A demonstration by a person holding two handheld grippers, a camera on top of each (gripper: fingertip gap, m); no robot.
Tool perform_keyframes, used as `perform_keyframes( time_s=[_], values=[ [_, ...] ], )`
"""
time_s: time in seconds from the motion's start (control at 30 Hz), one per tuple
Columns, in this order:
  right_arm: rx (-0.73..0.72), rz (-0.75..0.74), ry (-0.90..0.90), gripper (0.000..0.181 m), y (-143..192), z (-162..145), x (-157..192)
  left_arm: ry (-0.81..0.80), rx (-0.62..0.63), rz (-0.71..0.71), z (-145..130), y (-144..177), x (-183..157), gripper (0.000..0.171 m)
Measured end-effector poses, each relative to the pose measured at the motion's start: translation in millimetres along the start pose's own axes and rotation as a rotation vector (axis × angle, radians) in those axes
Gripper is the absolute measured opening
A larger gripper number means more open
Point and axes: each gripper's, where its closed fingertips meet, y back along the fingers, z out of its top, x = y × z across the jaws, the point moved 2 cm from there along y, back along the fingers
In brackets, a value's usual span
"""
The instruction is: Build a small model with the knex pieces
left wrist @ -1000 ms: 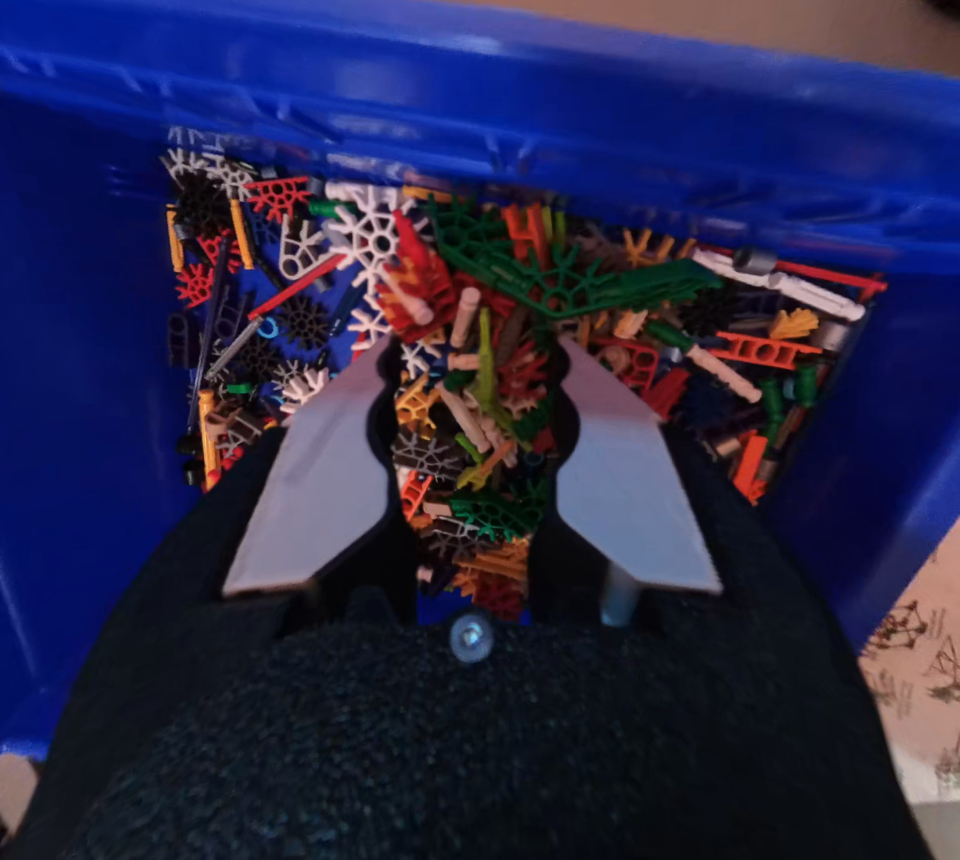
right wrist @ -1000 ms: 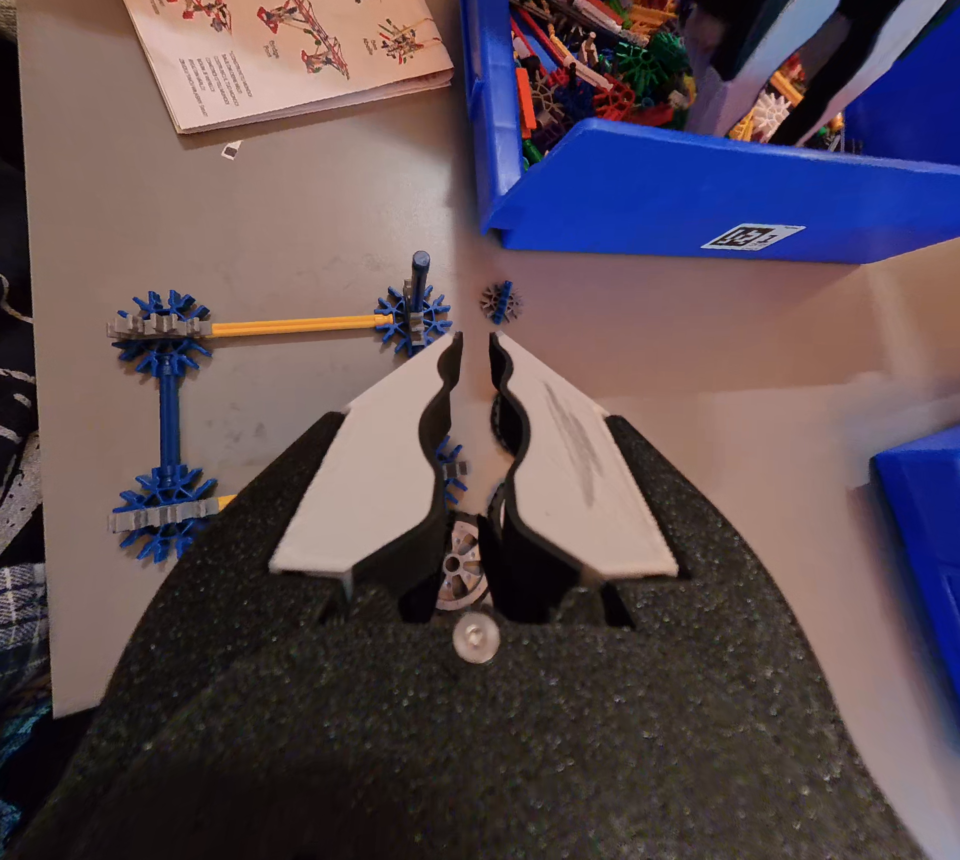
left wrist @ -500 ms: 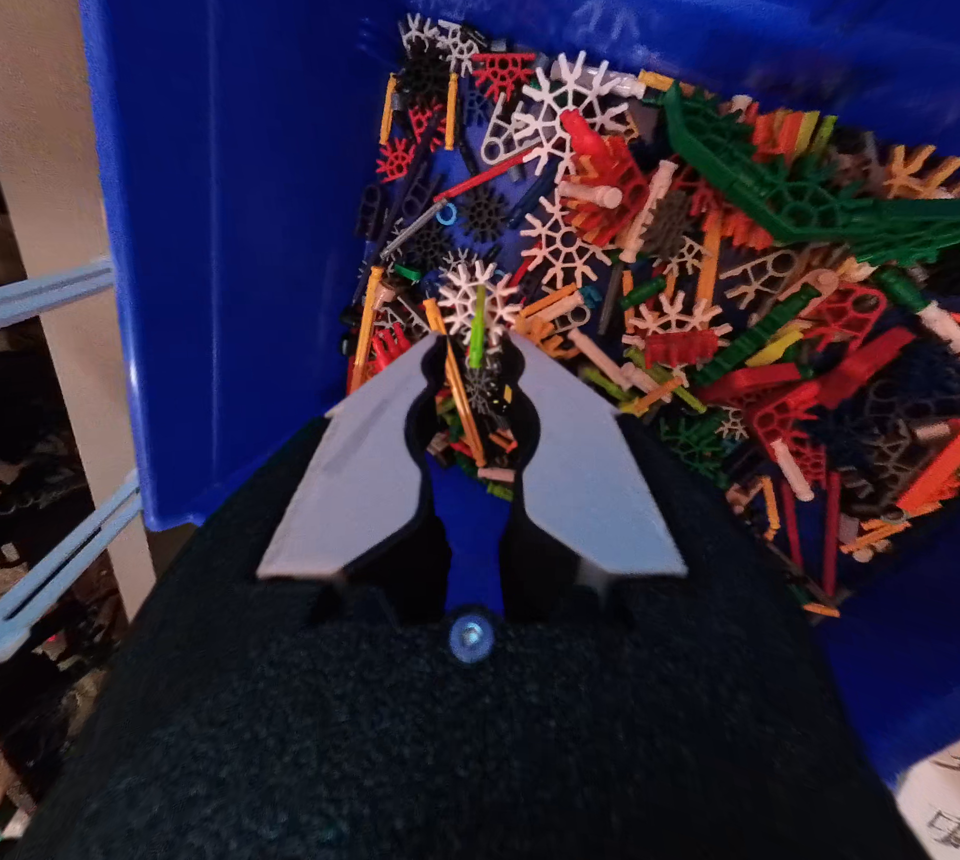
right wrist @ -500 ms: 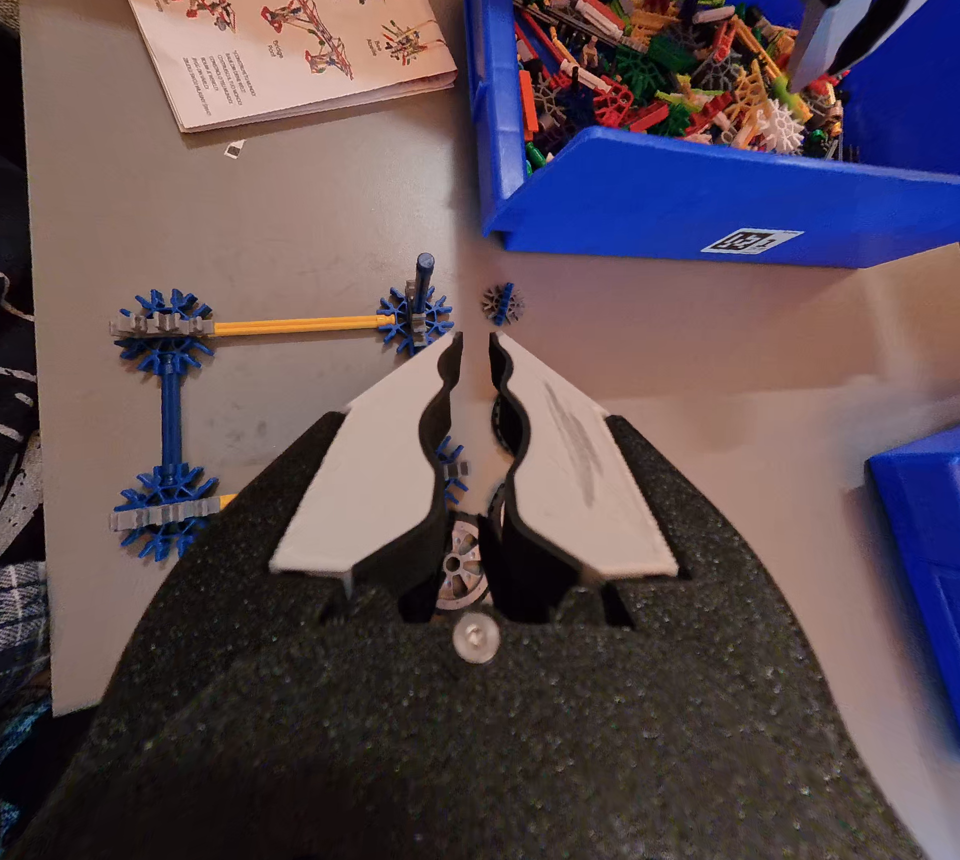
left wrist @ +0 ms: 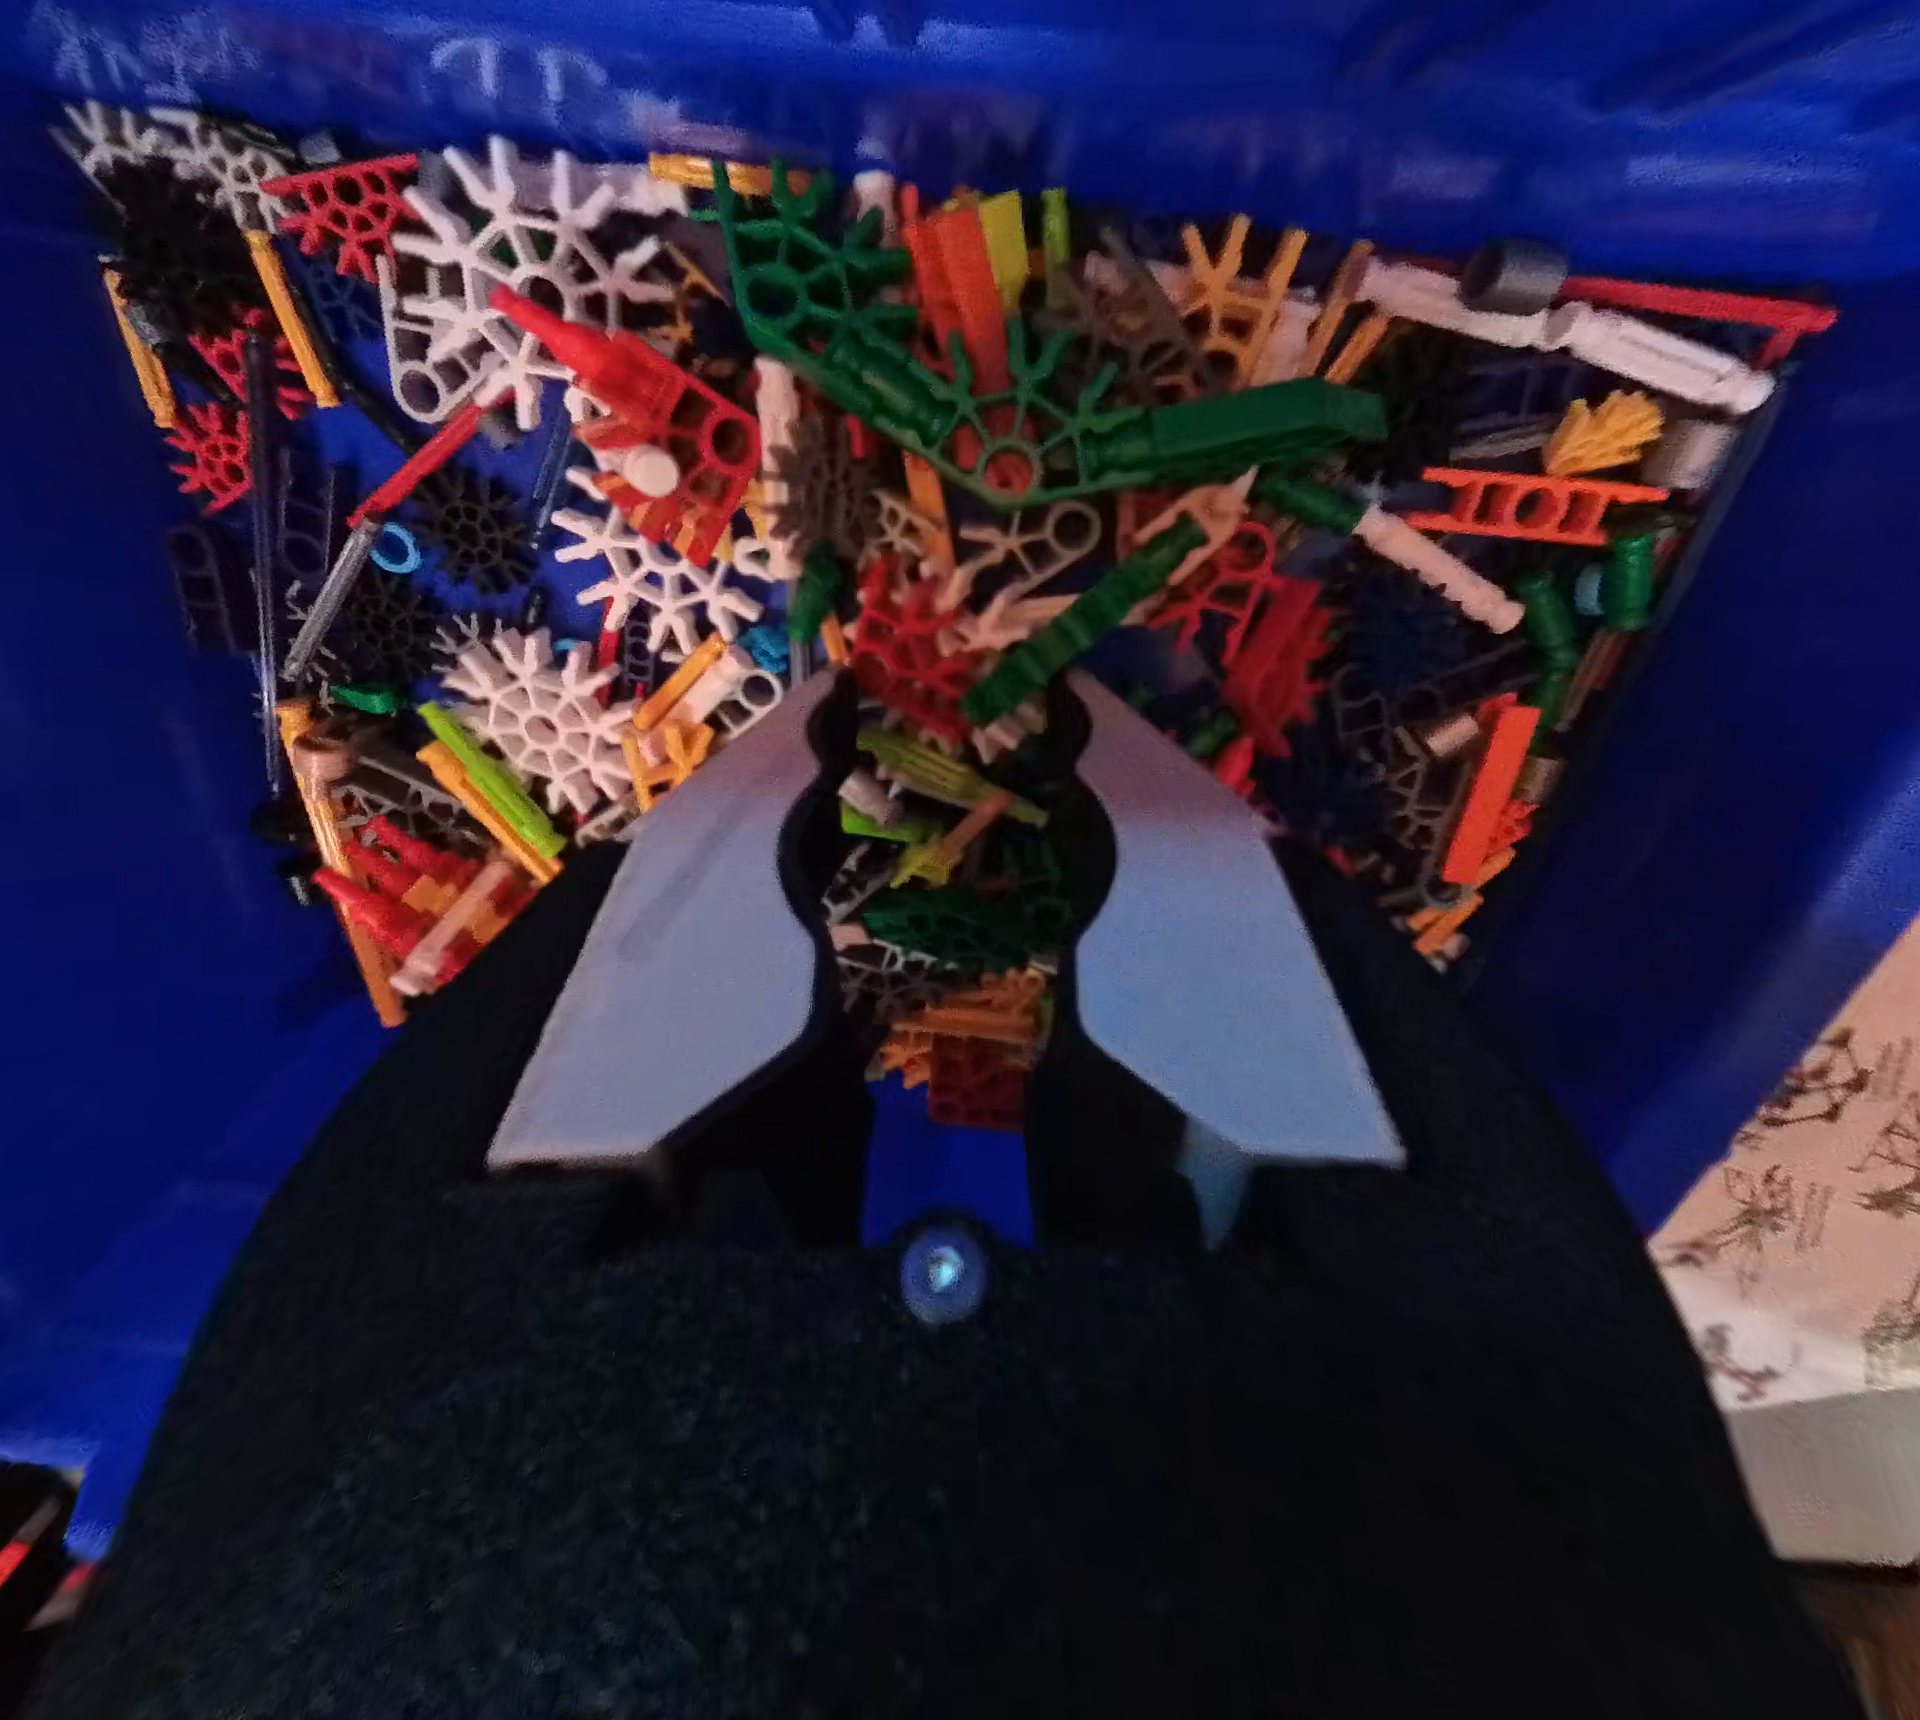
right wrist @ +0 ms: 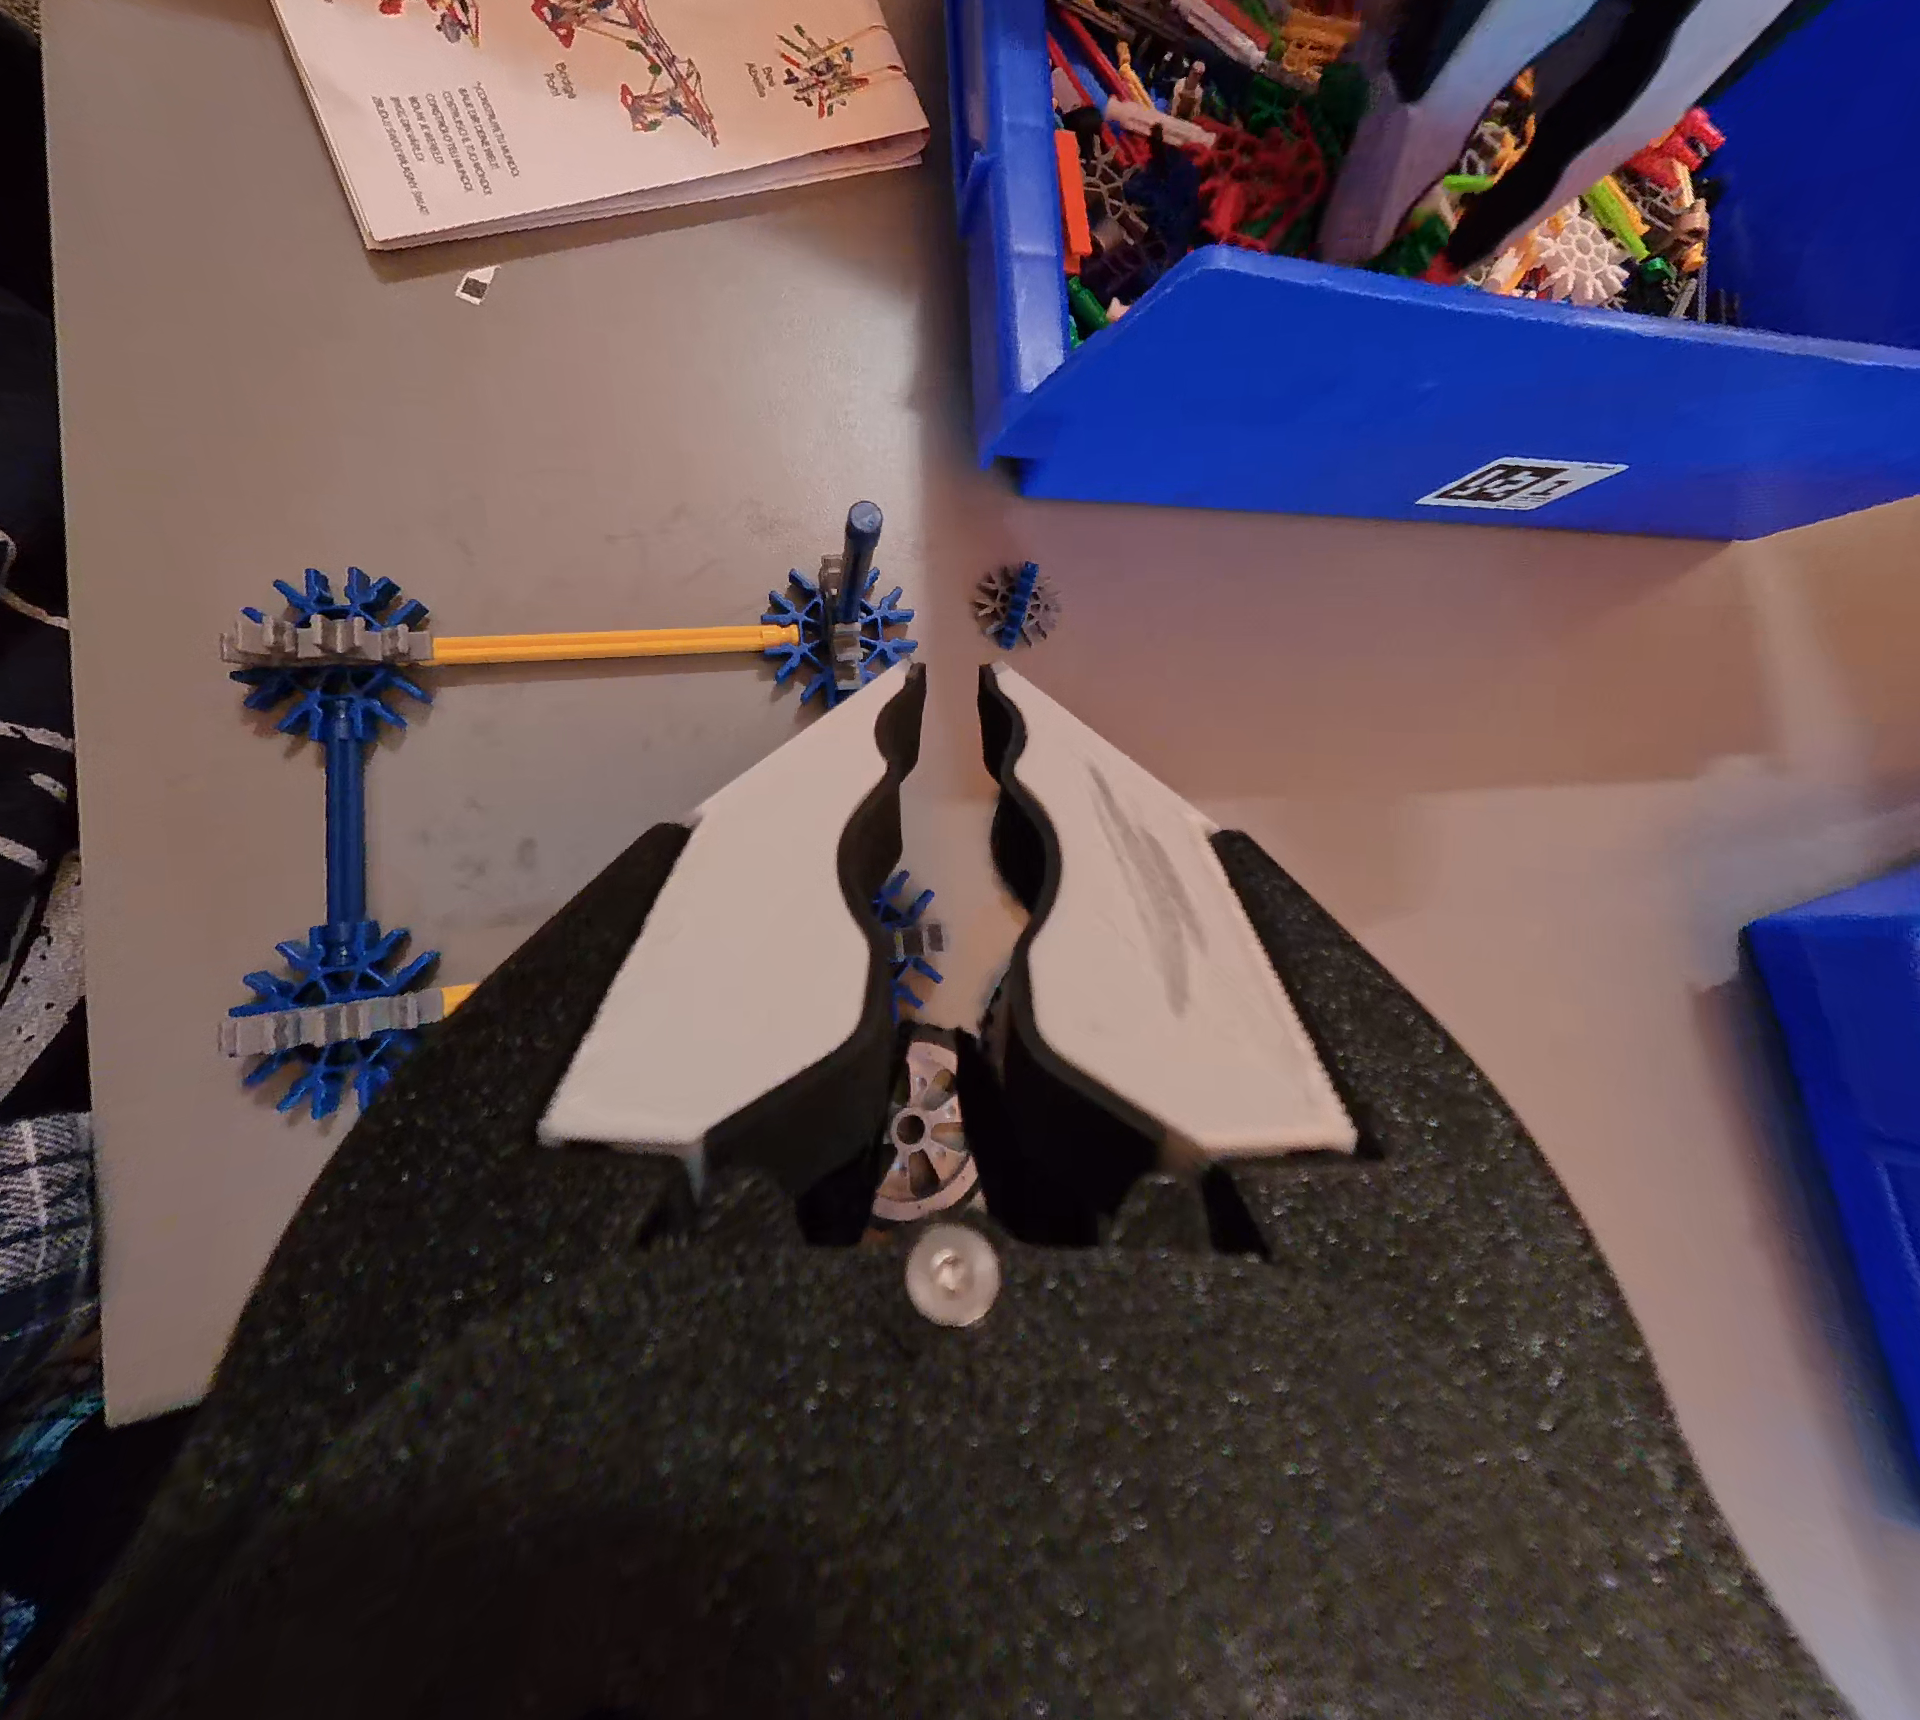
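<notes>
My left gripper (left wrist: 951, 694) is open and empty, low over a heap of coloured construction-toy pieces (left wrist: 665, 444) inside a blue bin (left wrist: 935, 8). A green rod (left wrist: 1081, 631) lies just past its tips. The gripper also shows in the right wrist view (right wrist: 1413, 247), reaching into the bin (right wrist: 1351, 403). My right gripper (right wrist: 953, 678) is nearly closed, with a narrow gap at the tips, above the table beside a frame of blue connectors, grey gears and yellow rods (right wrist: 603, 644). A silver wheel (right wrist: 920, 1130) shows between the finger bases; I cannot tell if it is held.
A small blue-grey connector (right wrist: 1016, 605) lies loose just past the right tips. An open instruction booklet (right wrist: 582, 8) lies at the back left of the table (right wrist: 623, 382). A second blue bin (right wrist: 1849, 1099) is at the right edge.
My left gripper swung from the bin's left corner back over the middle of the heap and opened wider. The right gripper has not moved.
</notes>
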Motion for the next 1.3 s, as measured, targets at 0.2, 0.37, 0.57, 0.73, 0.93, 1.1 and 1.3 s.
perform_keyframes(
  time_s=[0.2,0.37,0.57,0.73,0.93,1.1,1.3],
  values=[
    [0.0,-0.001,0.001,0.01,0.4,-0.3,-0.2,0.014,0.025,0.082,-4.0,3.1,17.0,0.033],
    [0.0,0.001,0.006,0.01,0.4,0.1,0.8,0.133,0.007,0.233,-16.7,17.8,52.9,0.034],
    [0.001,0.0,0.005,0.01,0.3,-0.2,0.4,0.176,-0.004,0.263,-24.8,31.8,55.5,0.048],
    [0.002,0.002,0.009,0.01,-0.3,0.0,1.5,0.161,-0.031,0.182,-26.3,34.4,38.4,0.06],
    [0.002,0.003,0.01,0.01,-0.7,0.0,1.8,0.096,-0.151,0.069,2.3,35.7,7.5,0.068],
    [0.002,0.002,0.013,0.01,-0.7,0.2,2.0,0.047,-0.165,0.038,30.1,20.3,-9.7,0.076],
    [-0.003,-0.102,-0.111,0.01,9.5,-4.7,-25.7,0.028,-0.151,0.138,43.9,5.3,0.3,0.07]
  ],
)
